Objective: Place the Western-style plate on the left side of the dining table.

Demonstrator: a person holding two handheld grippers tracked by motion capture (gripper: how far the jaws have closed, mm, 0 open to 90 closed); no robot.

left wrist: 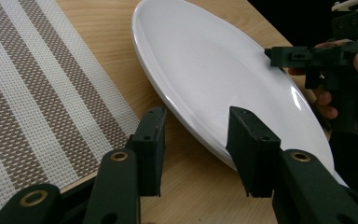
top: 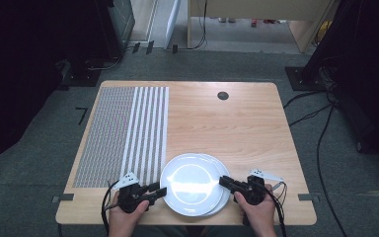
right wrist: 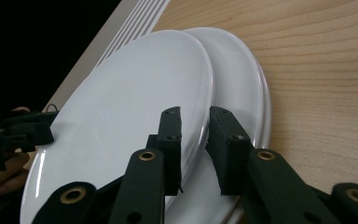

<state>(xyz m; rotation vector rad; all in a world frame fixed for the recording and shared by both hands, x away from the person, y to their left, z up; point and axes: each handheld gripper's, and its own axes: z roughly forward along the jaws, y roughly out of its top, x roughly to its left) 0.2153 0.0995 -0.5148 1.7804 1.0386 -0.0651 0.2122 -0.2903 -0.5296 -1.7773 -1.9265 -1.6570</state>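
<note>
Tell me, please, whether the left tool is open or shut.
Open: the left tool has its jaws spread wide on either side of the top plate's rim, not yet closed.

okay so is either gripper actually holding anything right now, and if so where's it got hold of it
The right gripper pinches the top plate by its near rim. The left gripper is open, straddling that plate's opposite rim, not clamped.

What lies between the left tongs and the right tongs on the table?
In the high view, two stacked white plates lie between the left tongs and the right tongs.

No readable text, label, brand, number or sign appears anywhere.
</note>
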